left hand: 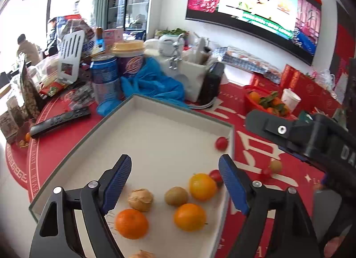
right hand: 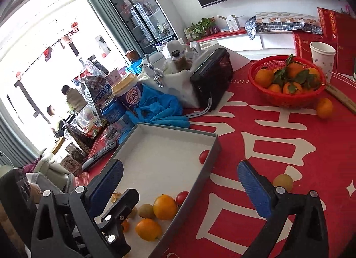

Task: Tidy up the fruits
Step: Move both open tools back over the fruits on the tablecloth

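A shallow white box [left hand: 155,129] [right hand: 169,144] lies on the red tablecloth. Inside it are oranges [left hand: 202,187] [right hand: 165,207], a kiwi [left hand: 176,195] [right hand: 146,211], a walnut [left hand: 140,199] and cherry tomatoes [left hand: 221,143] [right hand: 203,156]. My left gripper [left hand: 175,182] is open and empty above the fruit in the box. My right gripper [right hand: 180,189] is open and empty over the box's right rim. A small yellow-brown fruit [left hand: 276,166] [right hand: 283,182] and a cherry tomato [left hand: 266,171] lie on the cloth right of the box.
A red basket of tangerines [right hand: 287,80] [left hand: 264,102], a loose tangerine [right hand: 324,107] and a paper cup [right hand: 322,58] stand at the far right. A blue can [left hand: 104,78], a purple cup [left hand: 131,60], blue gloves [right hand: 160,107], a remote [left hand: 60,120] and a black device [right hand: 211,78] crowd behind the box.
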The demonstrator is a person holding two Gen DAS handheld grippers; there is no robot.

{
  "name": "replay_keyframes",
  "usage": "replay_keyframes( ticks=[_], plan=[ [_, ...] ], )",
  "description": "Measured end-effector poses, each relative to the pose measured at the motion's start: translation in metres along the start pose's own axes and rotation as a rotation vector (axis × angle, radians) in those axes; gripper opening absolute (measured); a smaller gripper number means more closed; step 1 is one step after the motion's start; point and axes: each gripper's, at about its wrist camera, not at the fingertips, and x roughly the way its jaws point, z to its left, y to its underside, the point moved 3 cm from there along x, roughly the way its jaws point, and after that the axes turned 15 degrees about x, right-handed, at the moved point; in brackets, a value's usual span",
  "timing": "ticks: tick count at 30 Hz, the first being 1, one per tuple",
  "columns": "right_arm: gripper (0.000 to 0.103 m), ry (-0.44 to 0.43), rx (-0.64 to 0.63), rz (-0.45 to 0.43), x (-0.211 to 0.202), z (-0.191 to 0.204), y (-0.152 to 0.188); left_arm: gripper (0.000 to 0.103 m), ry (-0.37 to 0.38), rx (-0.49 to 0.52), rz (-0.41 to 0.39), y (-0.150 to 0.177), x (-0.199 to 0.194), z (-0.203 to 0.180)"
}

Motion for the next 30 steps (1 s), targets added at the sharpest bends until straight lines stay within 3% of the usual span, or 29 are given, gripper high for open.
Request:
replay_keyframes(
  ticks=[5,15,21,26,30],
  plan=[
    [0.103,0.023,0.010,-0.022,-0.013,-0.008,-0.008,0.084,0.088,0.013,-0.044,-0.004,-0.009,-0.015],
    [0.103,0.146,-0.010,-0.089,-0.048,-0.040,-0.028,0.084,0.126,0.068,-0.102,-0.008,-0.021,-0.035],
    [0.103,0.326,0.099,-0.155,-0.070,-0.122,-0.042,0.084,0.138,0.085,-0.075,-0.004,-0.014,-0.046],
    [0.103,0.440,0.180,-0.059,-0.049,-0.186,-0.045,0.084,0.191,0.159,-0.064,-0.001,-0.015,-0.073],
    [0.103,0.471,0.141,-0.011,-0.032,-0.192,-0.042,0.084,0.234,0.244,-0.057,0.004,-0.017,-0.095]
  ],
)
